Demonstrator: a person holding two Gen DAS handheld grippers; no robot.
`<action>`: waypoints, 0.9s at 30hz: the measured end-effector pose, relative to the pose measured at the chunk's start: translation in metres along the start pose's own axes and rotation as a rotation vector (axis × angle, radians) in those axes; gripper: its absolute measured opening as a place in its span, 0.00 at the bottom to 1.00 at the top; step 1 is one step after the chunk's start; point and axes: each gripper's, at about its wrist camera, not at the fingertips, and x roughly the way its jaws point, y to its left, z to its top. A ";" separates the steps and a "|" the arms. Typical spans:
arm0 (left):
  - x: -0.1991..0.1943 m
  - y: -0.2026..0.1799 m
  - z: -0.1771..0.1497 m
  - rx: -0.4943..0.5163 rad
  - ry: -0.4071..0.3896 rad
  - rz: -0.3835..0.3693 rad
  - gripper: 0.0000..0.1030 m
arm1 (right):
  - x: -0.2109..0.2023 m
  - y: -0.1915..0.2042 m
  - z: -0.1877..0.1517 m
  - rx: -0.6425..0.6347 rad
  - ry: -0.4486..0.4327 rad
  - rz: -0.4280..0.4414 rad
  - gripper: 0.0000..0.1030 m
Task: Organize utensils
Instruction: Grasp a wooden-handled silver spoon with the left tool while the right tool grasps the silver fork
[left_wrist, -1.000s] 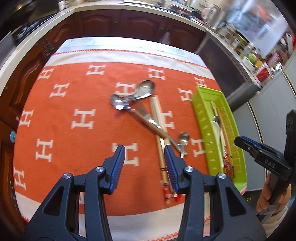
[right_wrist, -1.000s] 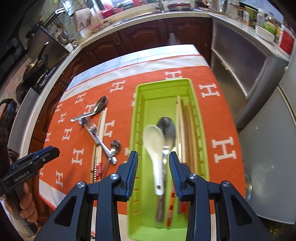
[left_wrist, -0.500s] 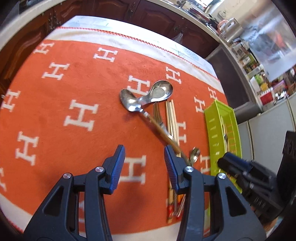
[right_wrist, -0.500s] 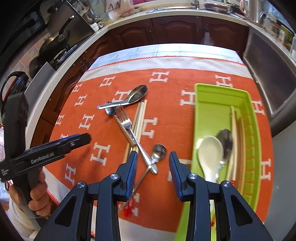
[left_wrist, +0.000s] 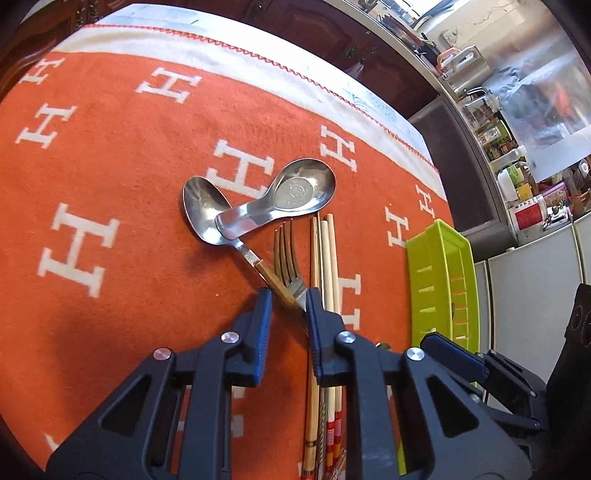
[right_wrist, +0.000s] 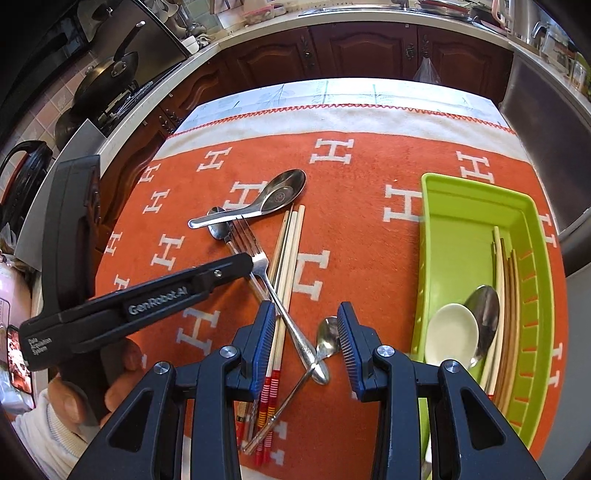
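Left claw sits low over the pile, jaws narrowed but not clamped — fork neck and wood-handled spoon shaft cross between them. Close now and you'll likely pinch both, dragging the flat soup spoon ahead. Chopsticks lie just right of it, green tray further right. Right claw gapes wide, empty, over the small spoon.

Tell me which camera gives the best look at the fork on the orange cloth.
The right wrist view: the whole fork shows there, tines to handle end, crossing the chopsticks. The left wrist view shows only the tines and neck of the fork; the left gripper hides the handle.
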 end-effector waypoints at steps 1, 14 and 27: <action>0.002 0.001 0.000 -0.002 -0.003 -0.005 0.15 | 0.002 0.000 0.001 0.000 0.003 0.002 0.34; -0.011 0.027 0.000 -0.051 -0.045 -0.036 0.05 | 0.024 0.006 0.002 -0.023 0.042 0.014 0.34; -0.036 0.043 -0.014 0.030 -0.026 0.029 0.05 | 0.026 0.026 0.004 -0.069 0.023 0.038 0.34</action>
